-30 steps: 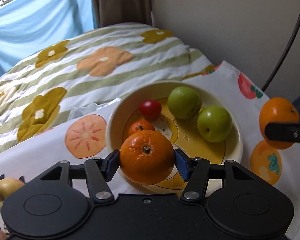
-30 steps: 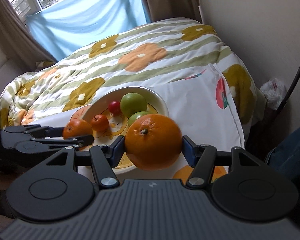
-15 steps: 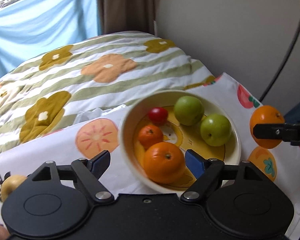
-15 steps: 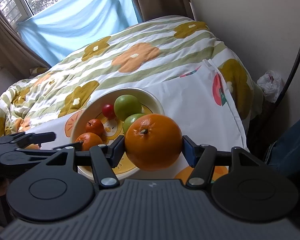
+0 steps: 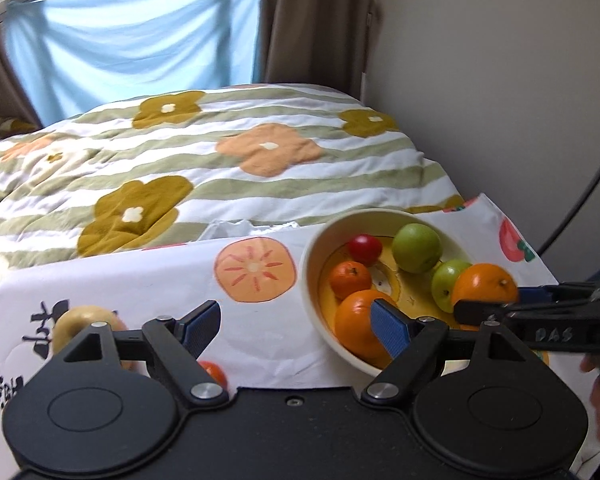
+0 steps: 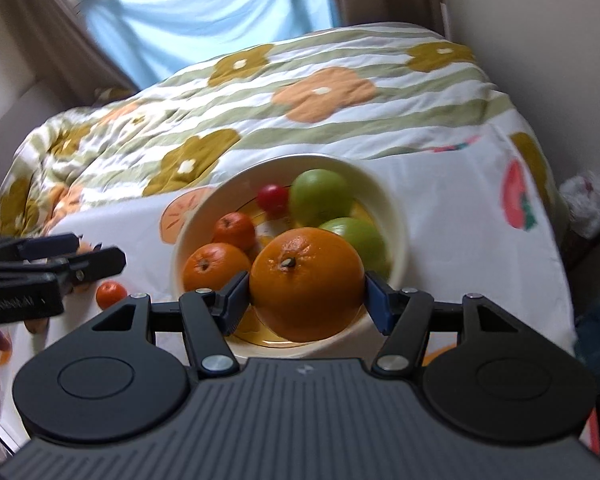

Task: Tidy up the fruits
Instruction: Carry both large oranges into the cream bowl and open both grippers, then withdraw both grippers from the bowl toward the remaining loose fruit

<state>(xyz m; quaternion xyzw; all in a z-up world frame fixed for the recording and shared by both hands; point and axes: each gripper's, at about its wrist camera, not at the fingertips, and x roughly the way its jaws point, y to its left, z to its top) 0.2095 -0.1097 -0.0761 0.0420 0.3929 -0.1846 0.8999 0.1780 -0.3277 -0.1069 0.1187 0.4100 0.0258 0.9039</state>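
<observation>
since releasing its orange (image 5: 358,326) into the bowl (image 5: 312,280), left tongs (image 5: 296,326) empty (spread), right tongs (image 6: 304,300) clamping another orange (image 6: 306,282)

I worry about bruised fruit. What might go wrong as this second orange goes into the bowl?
The orange in the right tool hangs over a bowl already crowded; dropped, it may knock the green apple or the other orange. It might also roll over the near rim.

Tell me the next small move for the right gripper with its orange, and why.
Probably lower it a little and open. The right gripper grips the big orange over the near part of the bowl, with five fruits already inside. The left gripper is open with nothing between its fingers, off to the side.
</observation>
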